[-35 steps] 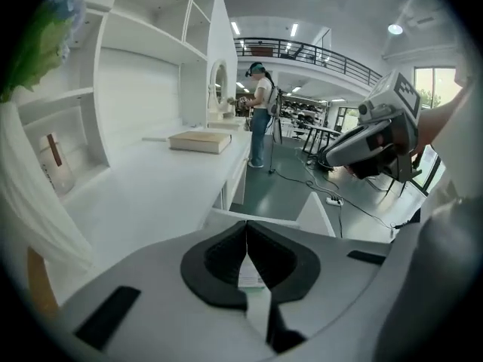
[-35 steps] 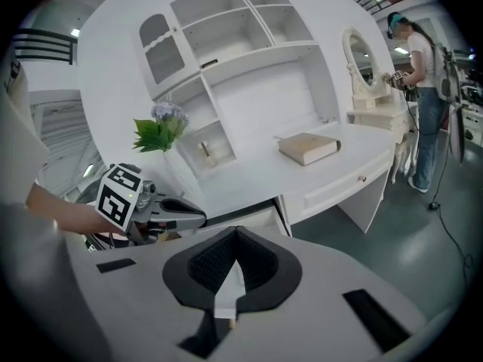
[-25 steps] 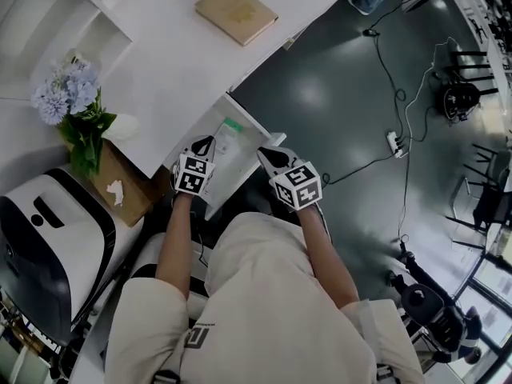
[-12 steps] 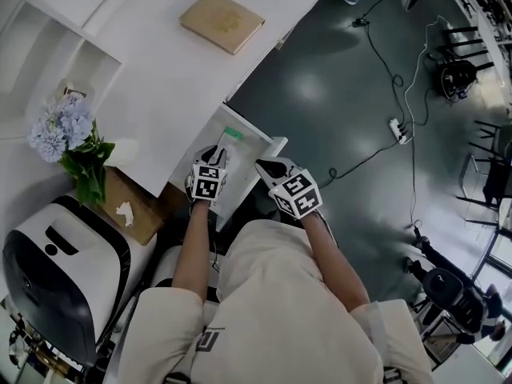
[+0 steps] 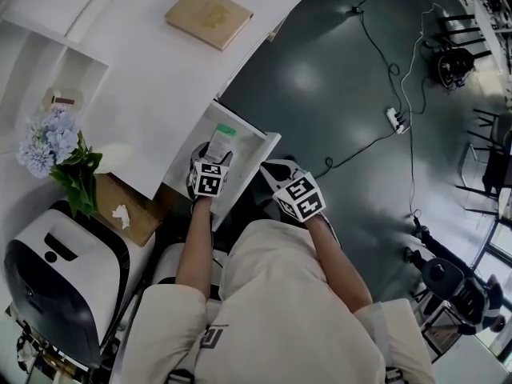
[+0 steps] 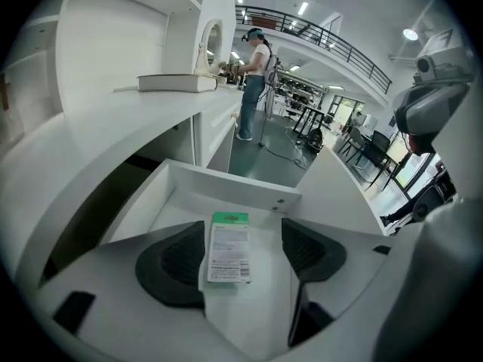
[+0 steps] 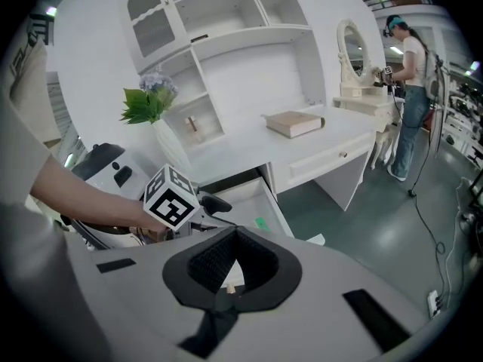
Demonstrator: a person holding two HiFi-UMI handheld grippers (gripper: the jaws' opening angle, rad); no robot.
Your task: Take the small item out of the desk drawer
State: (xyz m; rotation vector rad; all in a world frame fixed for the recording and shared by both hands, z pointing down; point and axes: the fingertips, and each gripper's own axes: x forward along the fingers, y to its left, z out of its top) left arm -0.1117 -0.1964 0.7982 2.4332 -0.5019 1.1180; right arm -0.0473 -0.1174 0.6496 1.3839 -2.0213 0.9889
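A small white box with a green top (image 6: 229,249) lies flat on the floor of the open white desk drawer (image 6: 234,187). My left gripper (image 6: 243,228) hangs over the drawer with its jaws opening. The box lies between the two dark pads (image 6: 172,261), and neither pad touches it. In the head view the left gripper (image 5: 214,157) reaches into the drawer (image 5: 268,138) just short of the box (image 5: 224,138). My right gripper (image 5: 272,166) stays at the drawer's front right corner. Its jaws (image 7: 234,236) are shut with nothing in them.
A tan book (image 5: 208,16) lies on the white desktop. Blue flowers (image 5: 48,142), a cardboard box (image 5: 124,210) and a white-and-black machine (image 5: 48,278) stand to the left. Cables and a power strip (image 5: 392,118) lie on the dark floor. A person (image 6: 253,81) stands far off.
My left gripper has moved forward into the drawer, closer to the box. The right gripper has stayed near the drawer's front corner.
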